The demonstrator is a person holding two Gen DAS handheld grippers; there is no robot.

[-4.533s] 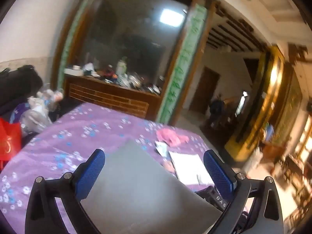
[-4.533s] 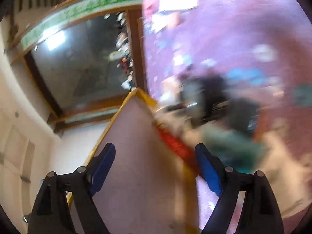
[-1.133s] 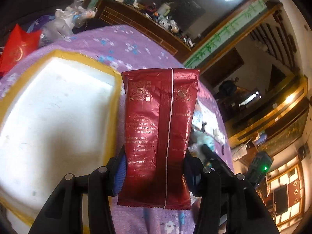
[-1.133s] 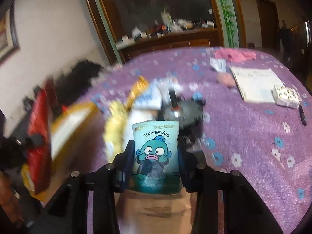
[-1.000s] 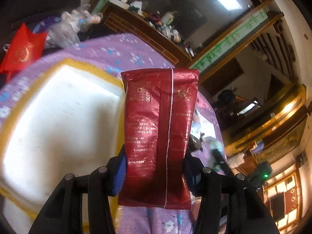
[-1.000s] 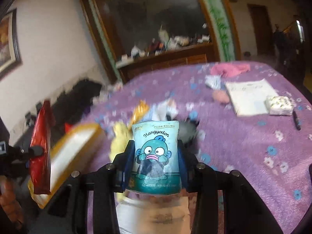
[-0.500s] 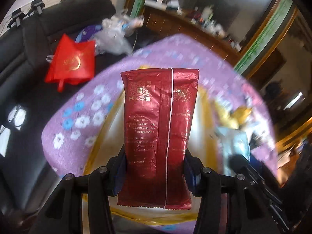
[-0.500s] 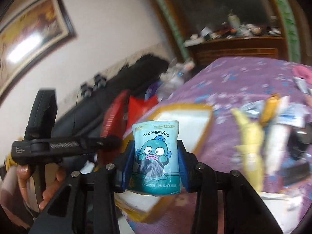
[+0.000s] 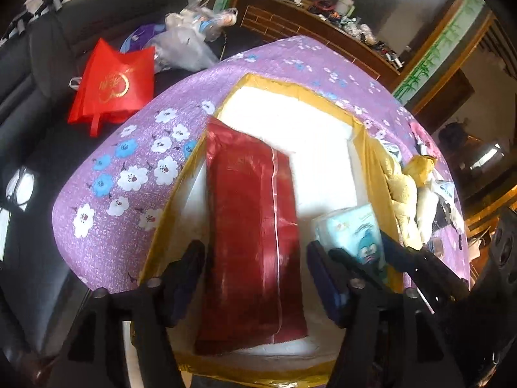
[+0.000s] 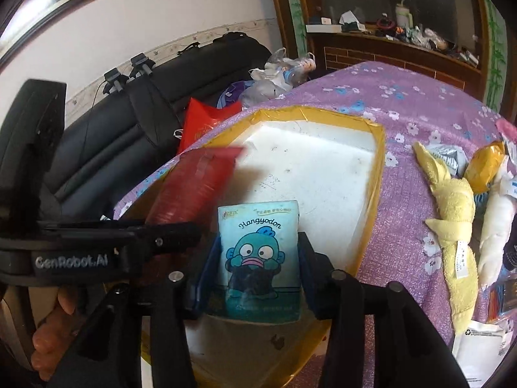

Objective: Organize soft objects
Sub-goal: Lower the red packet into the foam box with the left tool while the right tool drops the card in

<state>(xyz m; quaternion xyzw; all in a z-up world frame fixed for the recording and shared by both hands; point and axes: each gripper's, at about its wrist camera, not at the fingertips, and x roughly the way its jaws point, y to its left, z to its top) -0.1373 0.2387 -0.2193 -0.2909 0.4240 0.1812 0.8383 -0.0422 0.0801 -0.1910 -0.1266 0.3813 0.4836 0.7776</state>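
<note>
A white foam box (image 9: 320, 135) with yellow tape on its rim sits on the purple flowered table; it also shows in the right wrist view (image 10: 310, 168). My left gripper (image 9: 255, 278) is open, and a red foil packet (image 9: 255, 236) lies loose between its fingers inside the box, blurred by motion. The red packet also shows in the right wrist view (image 10: 194, 187). My right gripper (image 10: 258, 271) is shut on a teal Hangyodon packet (image 10: 258, 255) and holds it upright over the box's near right side. That packet also shows in the left wrist view (image 9: 352, 232).
A yellow plush toy (image 10: 452, 213), a white soft piece (image 10: 494, 226) and a yellow packet (image 10: 484, 161) lie on the table (image 10: 404, 103) right of the box. A red bag (image 9: 113, 84), plastic bags (image 9: 190, 38) and a black sofa (image 10: 145, 103) stand to the left.
My left gripper has opened and the red packet has dropped from it into the box. My right gripper has carried the teal packet down over the box beside it.
</note>
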